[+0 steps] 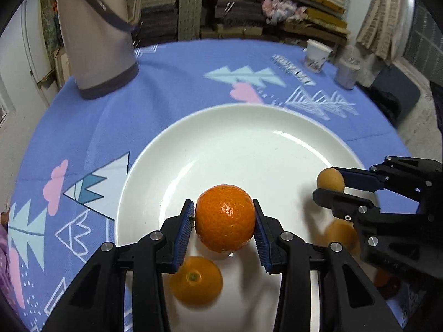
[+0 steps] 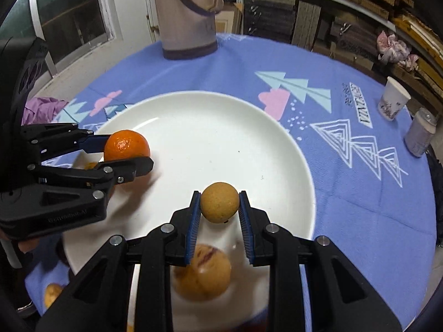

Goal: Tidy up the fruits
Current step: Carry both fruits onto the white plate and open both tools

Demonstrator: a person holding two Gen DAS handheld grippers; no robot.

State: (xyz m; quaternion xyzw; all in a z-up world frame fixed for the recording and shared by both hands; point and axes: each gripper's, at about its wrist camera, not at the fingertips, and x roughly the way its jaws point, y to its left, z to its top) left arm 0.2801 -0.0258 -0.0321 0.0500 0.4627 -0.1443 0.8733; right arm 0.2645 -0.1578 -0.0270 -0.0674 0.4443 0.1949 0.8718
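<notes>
My left gripper (image 1: 224, 218) is shut on an orange mandarin (image 1: 224, 217) and holds it above the near side of a large white plate (image 1: 249, 138). A second mandarin (image 1: 196, 279) lies on the plate under the left fingers. My right gripper (image 2: 219, 207) is shut on a small tan round fruit (image 2: 219, 205) over the plate's (image 2: 221, 127) near edge. A larger yellowish fruit with purple streaks (image 2: 203, 272) lies blurred below it. The right gripper also shows in the left wrist view (image 1: 329, 186), and the left gripper in the right wrist view (image 2: 126, 152).
A blue patterned cloth (image 1: 171, 83) covers the round table. A tall beige jug (image 1: 94, 36) stands at the far left. A paper cup (image 1: 317, 54) and a small grey can (image 1: 347, 73) stand at the far right. Another small fruit (image 2: 52, 293) lies on the cloth.
</notes>
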